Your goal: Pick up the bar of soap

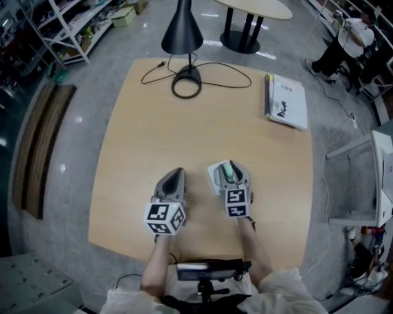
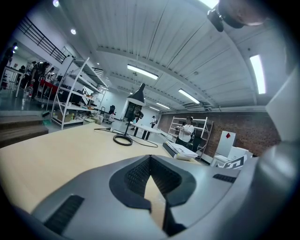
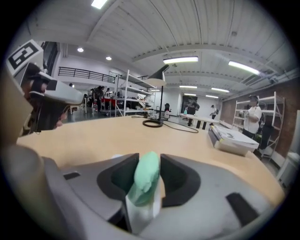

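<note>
A pale green bar of soap [image 3: 146,176] stands on edge between the jaws of my right gripper [image 3: 149,161], and both pads press against its sides. A white dish or wrapper [image 3: 140,211] shows just beneath it. In the head view the soap [image 1: 228,172] sits in the right gripper [image 1: 231,176] over the front middle of the wooden table [image 1: 153,135]. My left gripper [image 1: 175,179] hovers just to its left, jaws together at the tip and holding nothing [image 2: 150,161].
A black lamp [image 1: 182,30] with a ring base [image 1: 186,83] and a looping cable stands at the table's far edge. A white book [image 1: 287,101] lies at the far right corner. Shelving, a round table [image 1: 252,9] and a person stand beyond.
</note>
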The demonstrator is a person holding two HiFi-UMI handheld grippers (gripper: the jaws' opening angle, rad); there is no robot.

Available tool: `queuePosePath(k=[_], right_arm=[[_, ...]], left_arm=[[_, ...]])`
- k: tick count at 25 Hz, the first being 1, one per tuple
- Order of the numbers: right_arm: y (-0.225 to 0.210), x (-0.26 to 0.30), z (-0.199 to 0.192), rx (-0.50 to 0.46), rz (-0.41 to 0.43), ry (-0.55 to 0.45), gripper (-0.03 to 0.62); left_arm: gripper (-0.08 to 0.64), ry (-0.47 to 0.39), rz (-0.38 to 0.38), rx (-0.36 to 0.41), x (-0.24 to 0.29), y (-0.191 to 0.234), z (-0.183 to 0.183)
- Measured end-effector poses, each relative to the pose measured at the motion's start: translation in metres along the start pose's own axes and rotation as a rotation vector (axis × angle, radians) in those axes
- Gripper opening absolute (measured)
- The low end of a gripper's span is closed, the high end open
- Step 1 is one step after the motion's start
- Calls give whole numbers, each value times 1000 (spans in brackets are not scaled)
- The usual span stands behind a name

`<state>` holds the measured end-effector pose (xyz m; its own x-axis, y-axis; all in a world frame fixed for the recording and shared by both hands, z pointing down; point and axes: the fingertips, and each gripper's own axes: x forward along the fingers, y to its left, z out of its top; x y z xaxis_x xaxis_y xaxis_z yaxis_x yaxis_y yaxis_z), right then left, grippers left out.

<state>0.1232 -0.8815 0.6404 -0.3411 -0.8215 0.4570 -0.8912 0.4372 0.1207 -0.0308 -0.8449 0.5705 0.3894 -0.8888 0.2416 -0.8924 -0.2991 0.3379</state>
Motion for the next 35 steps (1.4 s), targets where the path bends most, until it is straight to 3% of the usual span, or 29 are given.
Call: queuePosePath(k=[4,13,19,26,35], right_arm=[[0,2,0,69,38,3,140],[-1,2,-4,76,43,-59,140],[-2,1,0,62,52,-42,138],[-10,-36,57,105,39,-186,138],[-9,-125,119,138,-28,-360,138]], left_arm=[[6,1,1,-4,2,0,-1],[6,12,-4,-9,5,-3,-6],[5,3,-10,-10,6,-5,-3],[5,-47,-7,-1,-8,-11,15],[6,-164,-33,50,-58,-36,57]])
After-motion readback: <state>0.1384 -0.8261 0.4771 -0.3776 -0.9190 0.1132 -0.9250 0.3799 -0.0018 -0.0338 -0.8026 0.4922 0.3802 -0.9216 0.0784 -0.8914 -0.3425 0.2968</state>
